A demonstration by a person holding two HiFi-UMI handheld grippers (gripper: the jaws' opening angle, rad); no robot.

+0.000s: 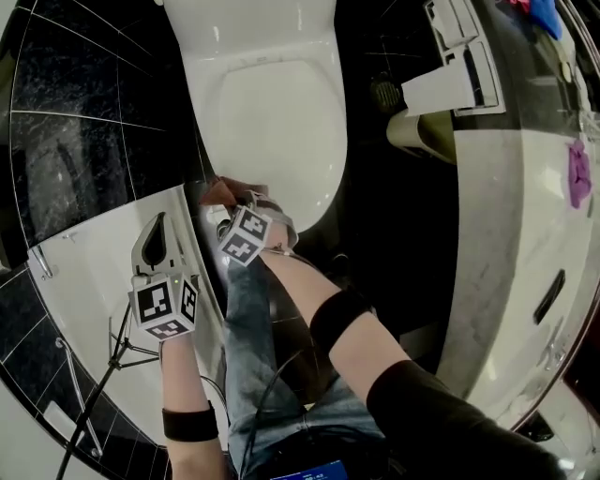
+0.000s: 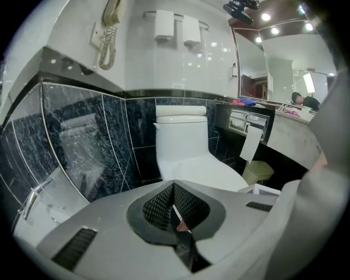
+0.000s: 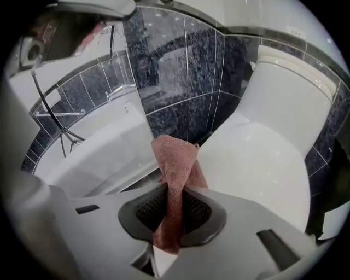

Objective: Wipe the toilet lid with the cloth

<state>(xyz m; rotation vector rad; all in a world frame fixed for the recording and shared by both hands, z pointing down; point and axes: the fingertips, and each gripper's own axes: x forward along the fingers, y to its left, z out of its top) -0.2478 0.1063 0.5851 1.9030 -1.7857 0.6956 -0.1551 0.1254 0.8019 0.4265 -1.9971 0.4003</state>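
Cloth point(image 3: 174, 164), pink, is hanging clamped in the right gripper point(image 3: 173, 214), just beside the toilet lid's point(image 1: 277, 122) front edge. Left gripper point(image 2: 176, 214) is hovering over the tub point(image 1: 94, 272) with jaws pressed together.

Bathroom. Lower walls are dark marbled tile point(image 2: 82, 147), with white tile point(image 2: 180, 65) above carrying a wall phone point(image 2: 111, 27) and two paper holders point(image 2: 176, 27). White bathtub point(image 1: 84, 281) left, pale marble vanity counter point(image 1: 525, 234) right, mirror point(image 2: 262, 71) over it. Ceiling spotlights point(image 2: 266, 17) on. Beige bin point(image 2: 258, 171) by the counter.
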